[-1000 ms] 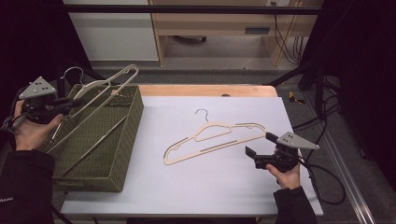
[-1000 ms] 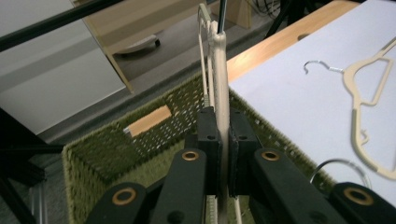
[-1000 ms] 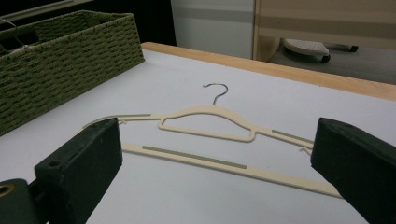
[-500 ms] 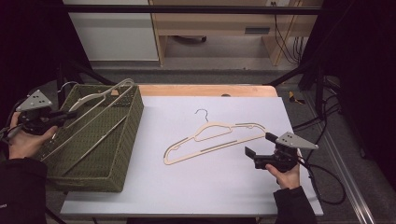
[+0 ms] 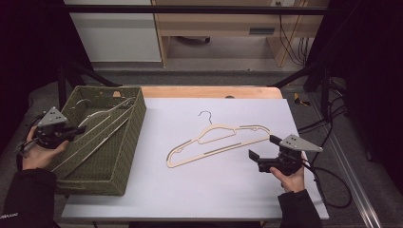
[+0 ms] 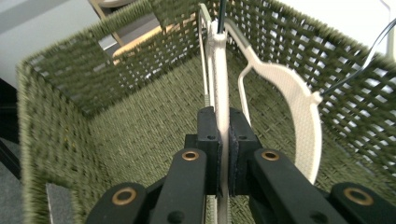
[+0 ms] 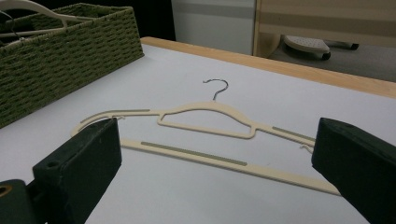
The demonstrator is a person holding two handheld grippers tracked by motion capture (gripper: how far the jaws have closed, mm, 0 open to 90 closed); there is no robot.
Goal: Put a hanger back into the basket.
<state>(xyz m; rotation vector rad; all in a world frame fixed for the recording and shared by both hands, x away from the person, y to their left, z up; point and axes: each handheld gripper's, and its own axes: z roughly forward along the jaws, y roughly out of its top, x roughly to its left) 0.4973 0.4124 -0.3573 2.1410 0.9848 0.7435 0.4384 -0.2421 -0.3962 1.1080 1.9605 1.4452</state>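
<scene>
My left gripper point(image 5: 76, 129) is shut on the thin bar of a cream hanger point(image 5: 102, 124) that lies low inside the green woven basket point(image 5: 130, 137). In the left gripper view the bar point(image 6: 223, 79) is clamped between my pads, and a curved cream hanger shoulder point(image 6: 299, 107) with a dark wire hook lies beside it. A second cream hanger point(image 5: 216, 137) with a metal hook lies flat on the white table top. My right gripper point(image 5: 262, 147) rests just right of that hanger's end, open and empty. In the right gripper view that hanger point(image 7: 205, 112) lies ahead of the spread jaws.
The basket point(image 7: 60, 51) stands at the table's left side. A wooden strip point(image 5: 209, 91) runs along the table's far edge. Cables point(image 5: 332, 185) trail off the right side. Bare white surface point(image 5: 199, 190) lies near the front edge.
My left gripper has sunk with its hanger, from above the basket's rim down into the basket. The right gripper and the hanger on the table have stayed where they were.
</scene>
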